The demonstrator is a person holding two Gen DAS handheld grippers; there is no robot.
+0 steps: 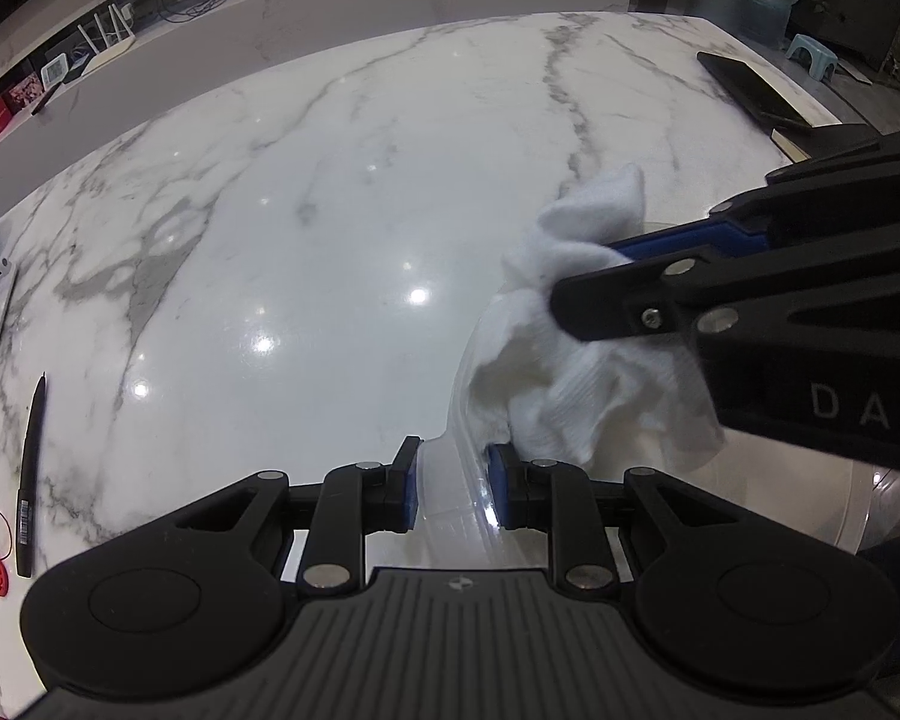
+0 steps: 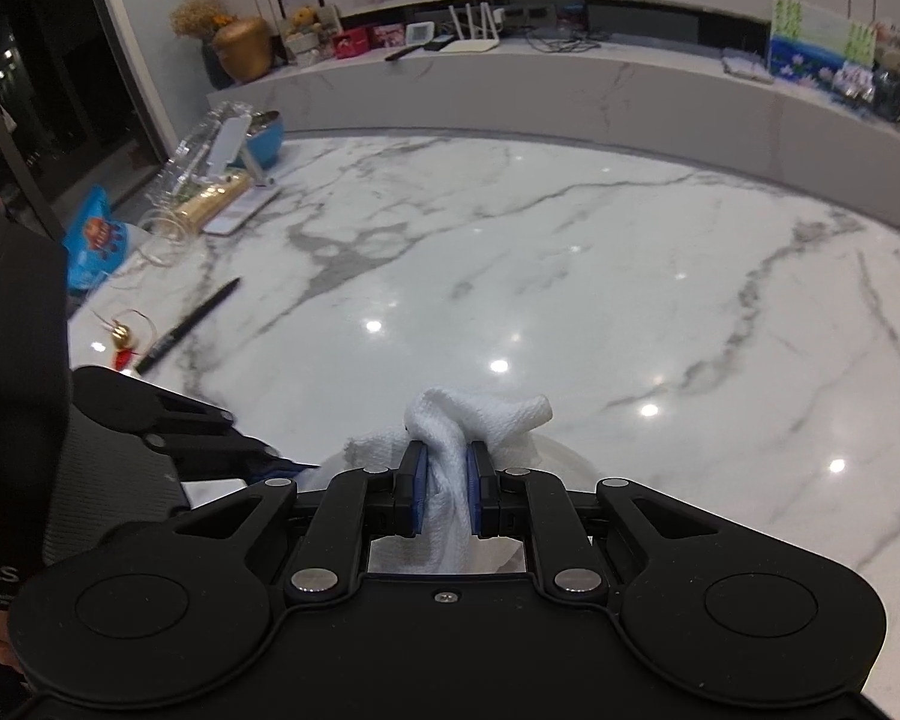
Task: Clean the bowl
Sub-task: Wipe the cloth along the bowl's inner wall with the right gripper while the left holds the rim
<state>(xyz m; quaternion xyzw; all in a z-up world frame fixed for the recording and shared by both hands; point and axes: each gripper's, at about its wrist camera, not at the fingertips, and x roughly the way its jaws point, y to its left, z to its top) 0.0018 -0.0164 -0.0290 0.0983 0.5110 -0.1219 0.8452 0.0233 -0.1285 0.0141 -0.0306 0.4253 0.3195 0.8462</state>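
White letters "DAS" are showing on the black body of the right gripper (image 1: pixel 594 276), well behind its jaws. "DAS" is also showing on the left gripper (image 2: pixel 294 468), far back from its jaws. No other text is reading clearly.

Between our left gripper's (image 1: pixel 453 483) fingers sits the bowl's (image 1: pixel 468 360) rim, the bowl lying ahead and to its right on the marble table (image 1: pixel 306 228). Our right gripper (image 2: pixel 448 495) crosses above the bowl, cloth (image 2: pixel 450 480) between its fingers. A pen (image 1: pixel 30 480) lies far left.
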